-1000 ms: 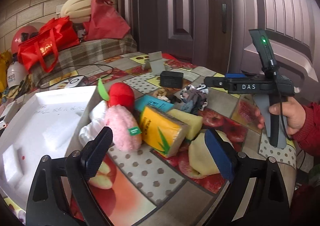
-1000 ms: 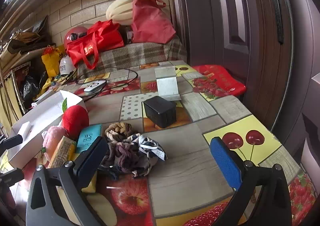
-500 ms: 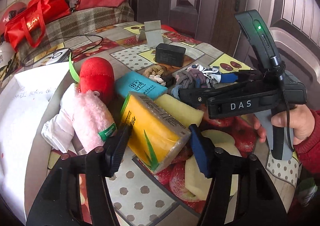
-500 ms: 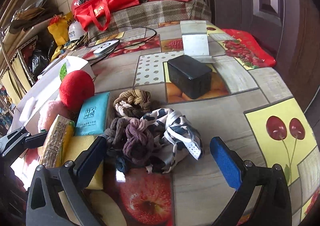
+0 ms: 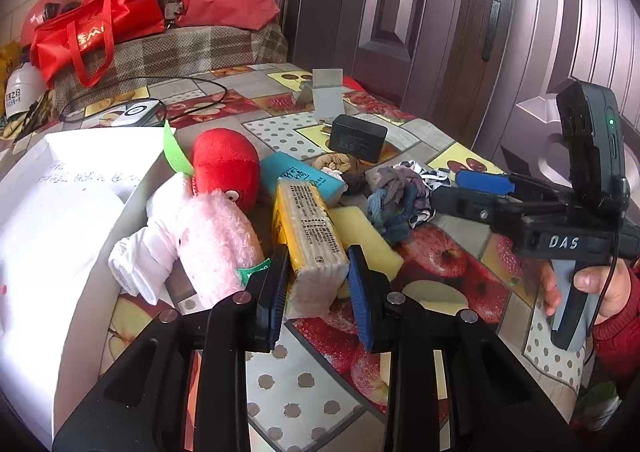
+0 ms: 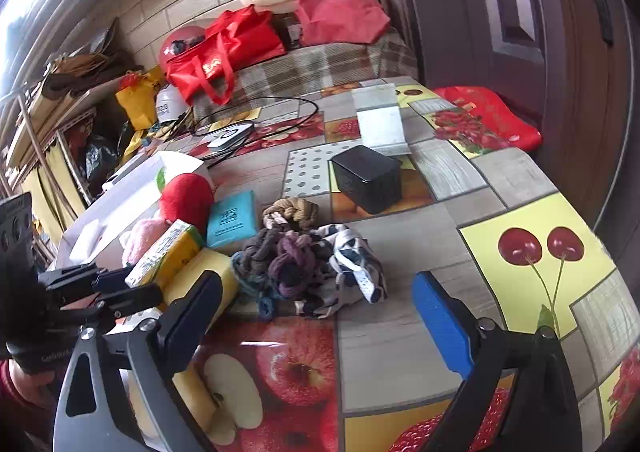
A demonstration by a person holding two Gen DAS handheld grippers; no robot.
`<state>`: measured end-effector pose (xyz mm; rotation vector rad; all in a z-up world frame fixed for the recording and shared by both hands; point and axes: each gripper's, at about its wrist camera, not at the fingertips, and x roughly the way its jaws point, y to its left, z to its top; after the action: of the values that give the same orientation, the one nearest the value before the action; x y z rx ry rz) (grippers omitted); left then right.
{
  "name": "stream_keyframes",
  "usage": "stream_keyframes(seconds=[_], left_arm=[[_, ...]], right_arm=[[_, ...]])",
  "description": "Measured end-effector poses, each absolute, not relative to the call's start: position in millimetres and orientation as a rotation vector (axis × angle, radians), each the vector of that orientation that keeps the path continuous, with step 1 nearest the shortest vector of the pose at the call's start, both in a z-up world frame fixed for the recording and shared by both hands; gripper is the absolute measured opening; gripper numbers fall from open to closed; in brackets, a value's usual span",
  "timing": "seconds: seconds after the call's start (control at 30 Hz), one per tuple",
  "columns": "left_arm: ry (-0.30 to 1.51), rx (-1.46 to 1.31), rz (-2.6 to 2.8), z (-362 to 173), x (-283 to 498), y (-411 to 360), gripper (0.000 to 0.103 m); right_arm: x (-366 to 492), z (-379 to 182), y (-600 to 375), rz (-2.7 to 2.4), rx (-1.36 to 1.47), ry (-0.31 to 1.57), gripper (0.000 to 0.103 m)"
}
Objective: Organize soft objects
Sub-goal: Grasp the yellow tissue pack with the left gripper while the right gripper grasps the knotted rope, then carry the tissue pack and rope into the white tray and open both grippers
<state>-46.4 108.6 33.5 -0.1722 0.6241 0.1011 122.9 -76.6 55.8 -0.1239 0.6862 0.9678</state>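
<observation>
Fruit-print table (image 6: 420, 332): left tool (image 5: 318, 284) clamps yellow tissue pack (image 5: 308, 232); right tool (image 6: 316, 306) agape, empty, near sock pile (image 6: 304, 264).

Black-framed left hand-held gripper (image 5: 318, 284), silver screws, one black and one blue pad; bare hand (image 5: 592, 288), red knit sleeve (image 5: 622, 328).

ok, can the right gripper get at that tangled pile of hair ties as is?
Probably yes. The right gripper is open and pointed at the hair ties, with bare table between them. The yellow sponge sits close on the left side.
</observation>
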Motion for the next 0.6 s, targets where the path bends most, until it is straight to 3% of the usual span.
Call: stream_keyframes(seconds=[0.03,0.13,0.37,0.43,0.5,0.53,0.6], left_arm=[[0.611,-0.166,0.106,35,-49,107,0.027],[0.591,-0.146,0.116,37,-52,104,0.027],[0.73,-0.178,0.124,22,-30,112,0.027],[0.765,-0.194,0.115,17,-25,114,0.027],[0.784,-0.205,0.113,14,-23,115,0.027],[0.774,-0.211,0.113,15,-24,116,0.024],[0.732,-0.219,0.117,19,-31,117,0.022]], right_arm=[[118,57,-70,0.982,-0.16,0.677,0.075],[111,52,-46,1.025,-0.241,0.692,0.067],[119,38,-4,0.969,-0.347,0.748,0.067],[122,37,-1,0.965,-0.349,0.749,0.063],[124,37,-2,0.968,-0.341,0.752,0.042],[125,37,-3,0.979,-0.333,0.755,0.025],[124,39,-7,0.998,-0.311,0.743,0.019]])
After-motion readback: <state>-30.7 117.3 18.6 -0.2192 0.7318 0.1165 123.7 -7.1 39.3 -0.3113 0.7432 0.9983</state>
